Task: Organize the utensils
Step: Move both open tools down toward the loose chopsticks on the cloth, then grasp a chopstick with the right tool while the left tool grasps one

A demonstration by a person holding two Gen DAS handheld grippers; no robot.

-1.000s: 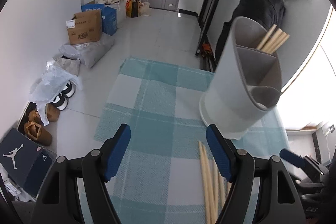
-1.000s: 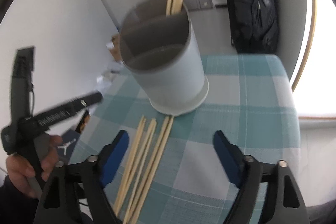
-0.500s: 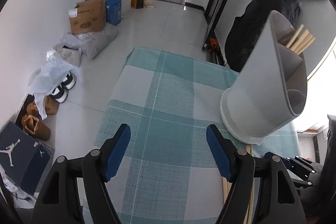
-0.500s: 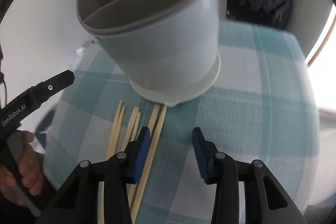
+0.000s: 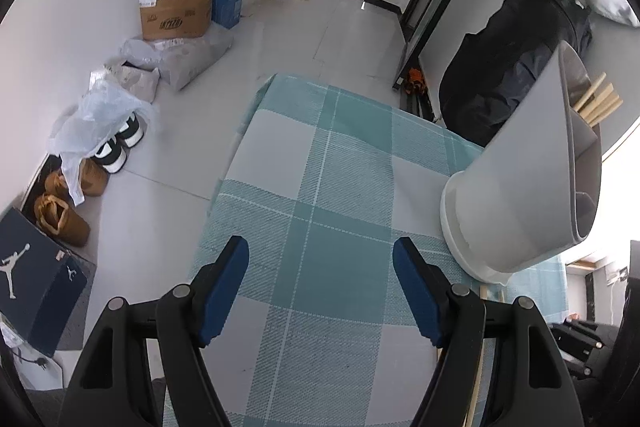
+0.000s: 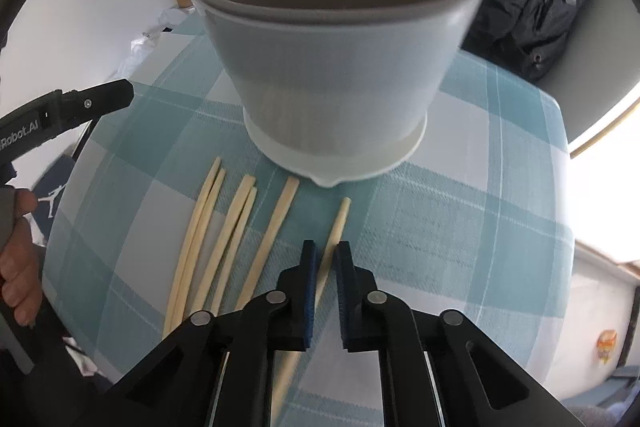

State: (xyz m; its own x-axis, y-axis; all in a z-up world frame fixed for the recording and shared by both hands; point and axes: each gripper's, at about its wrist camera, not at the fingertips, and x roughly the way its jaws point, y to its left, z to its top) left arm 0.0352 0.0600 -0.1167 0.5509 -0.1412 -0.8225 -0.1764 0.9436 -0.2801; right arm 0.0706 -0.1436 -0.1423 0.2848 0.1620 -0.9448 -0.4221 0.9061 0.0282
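A grey divided utensil holder [image 6: 332, 59] stands on the teal checked cloth [image 6: 460, 227]; it also shows at the right of the left wrist view [image 5: 520, 195], with chopsticks [image 5: 596, 101] in its far compartment. Several wooden chopsticks [image 6: 232, 239] lie side by side in front of the holder. My right gripper [image 6: 325, 259] is nearly shut around the rightmost chopstick [image 6: 338, 223], low over the cloth. My left gripper [image 5: 320, 267] is open and empty over bare cloth, left of the holder.
The table's left edge drops to the floor, where cardboard boxes [image 5: 176, 9], bags and shoes [image 5: 118, 143] lie along the wall. A black backpack [image 5: 516, 67] stands behind the table. The left gripper's body [image 6: 60, 111] shows left of the chopsticks.
My right gripper has dropped toward the cloth and closed from wide open to around one chopstick. My left gripper has shifted left, away from the holder and chopsticks.
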